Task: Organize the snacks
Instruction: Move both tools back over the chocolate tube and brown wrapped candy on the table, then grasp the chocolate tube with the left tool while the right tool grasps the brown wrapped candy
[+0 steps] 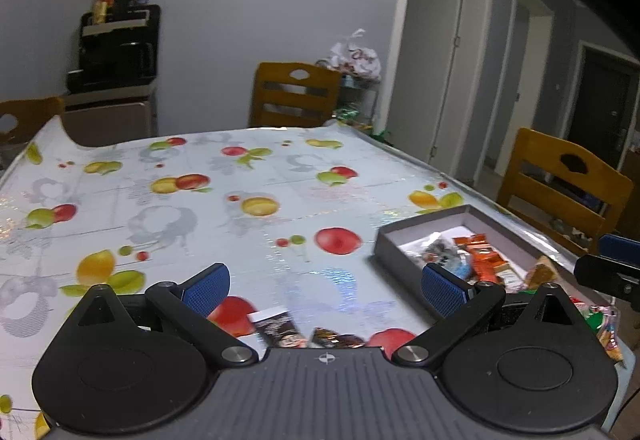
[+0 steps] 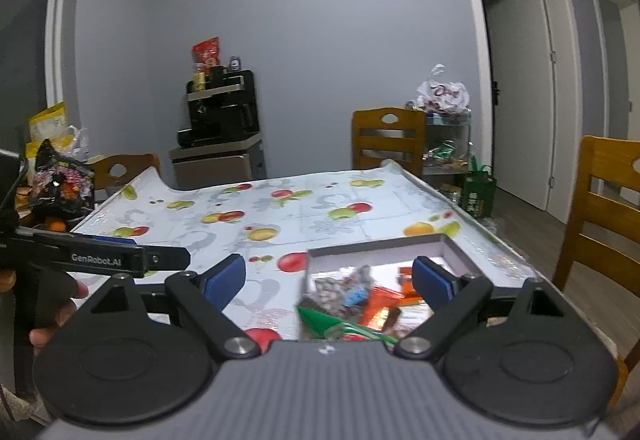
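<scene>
A shallow grey box (image 1: 424,228) (image 2: 450,245) sits near the table's right edge with several snack packets (image 1: 480,260) (image 2: 360,296) inside it. In the left wrist view my left gripper (image 1: 326,286) stands wide open over the fruit-print tablecloth, left of the box, with nothing between its blue pads. Two dark snack packets (image 1: 280,328) lie just below it. My right gripper (image 2: 330,280) is open above the box's near end, nothing pressed between its pads. A green packet (image 2: 340,324) lies at the box's near rim. The left gripper's side (image 2: 108,260) shows at the left.
Wooden chairs stand at the far side (image 1: 294,94) and the right side (image 1: 560,184) of the table (image 1: 160,208). More wrapped sweets (image 1: 604,328) lie by the right edge. A black snack bag (image 2: 60,176) sits off the table's left. A hand (image 2: 52,304) grips the left tool.
</scene>
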Action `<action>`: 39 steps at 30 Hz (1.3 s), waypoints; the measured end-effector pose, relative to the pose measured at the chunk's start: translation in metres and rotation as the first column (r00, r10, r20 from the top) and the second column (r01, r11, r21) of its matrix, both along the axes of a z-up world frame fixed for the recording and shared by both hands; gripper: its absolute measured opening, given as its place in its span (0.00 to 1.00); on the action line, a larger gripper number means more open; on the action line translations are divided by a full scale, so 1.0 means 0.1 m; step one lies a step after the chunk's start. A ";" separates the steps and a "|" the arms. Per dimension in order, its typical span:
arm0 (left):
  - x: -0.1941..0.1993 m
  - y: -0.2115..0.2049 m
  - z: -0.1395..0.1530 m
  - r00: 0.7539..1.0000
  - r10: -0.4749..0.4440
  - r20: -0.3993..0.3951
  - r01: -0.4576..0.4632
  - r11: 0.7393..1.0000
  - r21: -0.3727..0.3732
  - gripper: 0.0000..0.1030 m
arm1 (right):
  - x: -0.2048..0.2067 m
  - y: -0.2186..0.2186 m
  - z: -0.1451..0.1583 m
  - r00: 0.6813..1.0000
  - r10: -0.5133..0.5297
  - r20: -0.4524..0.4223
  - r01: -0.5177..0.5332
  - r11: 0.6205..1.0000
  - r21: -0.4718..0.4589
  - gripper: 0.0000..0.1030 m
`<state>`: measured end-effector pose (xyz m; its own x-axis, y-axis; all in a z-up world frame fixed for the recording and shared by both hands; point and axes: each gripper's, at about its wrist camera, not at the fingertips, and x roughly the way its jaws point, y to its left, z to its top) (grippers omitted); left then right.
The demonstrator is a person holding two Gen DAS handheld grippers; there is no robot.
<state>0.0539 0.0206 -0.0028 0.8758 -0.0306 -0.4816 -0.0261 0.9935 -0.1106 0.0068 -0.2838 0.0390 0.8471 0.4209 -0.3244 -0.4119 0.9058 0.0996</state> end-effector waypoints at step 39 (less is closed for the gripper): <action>0.14 0.09 -0.58 0.986 0.021 -0.168 -0.005 0.995 0.096 0.96 | 0.18 0.96 -0.31 0.995 0.096 -0.041 -0.100 0.989 -0.112 0.89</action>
<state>0.0683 0.0292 -0.0609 0.7818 0.0330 -0.6226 -0.0490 0.9988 -0.0086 0.0243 -0.1878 0.0078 0.7908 0.4602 -0.4035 -0.4975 0.8674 0.0142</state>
